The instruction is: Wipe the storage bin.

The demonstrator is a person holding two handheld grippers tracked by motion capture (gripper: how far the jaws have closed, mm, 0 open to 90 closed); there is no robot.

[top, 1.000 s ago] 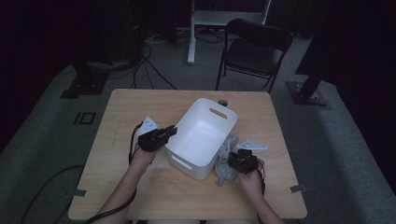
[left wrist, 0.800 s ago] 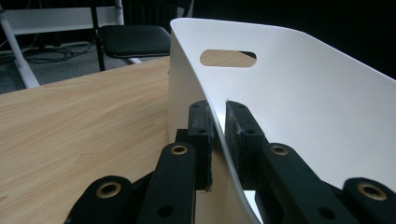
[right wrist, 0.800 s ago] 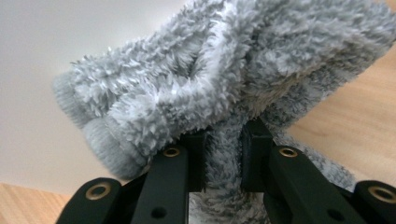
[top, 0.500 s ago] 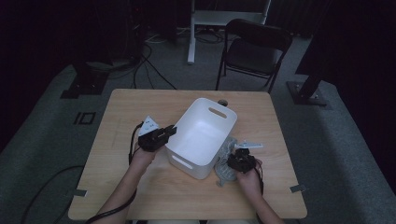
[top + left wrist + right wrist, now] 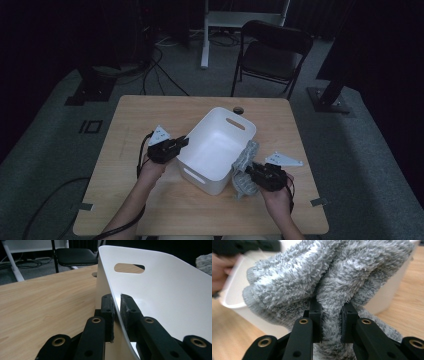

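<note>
Grey fleece cloth [image 5: 332,285] pinched in right tongs [image 5: 331,322] beside white bin [image 5: 216,150].

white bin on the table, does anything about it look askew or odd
Yes. The white bin sits turned at an angle to the table edges, and the left gripper is clamped on its thin wall. The grey fluffy cloth held by the right gripper hangs beside the bin, not in it.

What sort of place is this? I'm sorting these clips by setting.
Probably a dim lab or recording studio, not a home: a lone wooden table on grey carpet, a folding chair, trailing floor cables and dark equipment stands around it.
</note>
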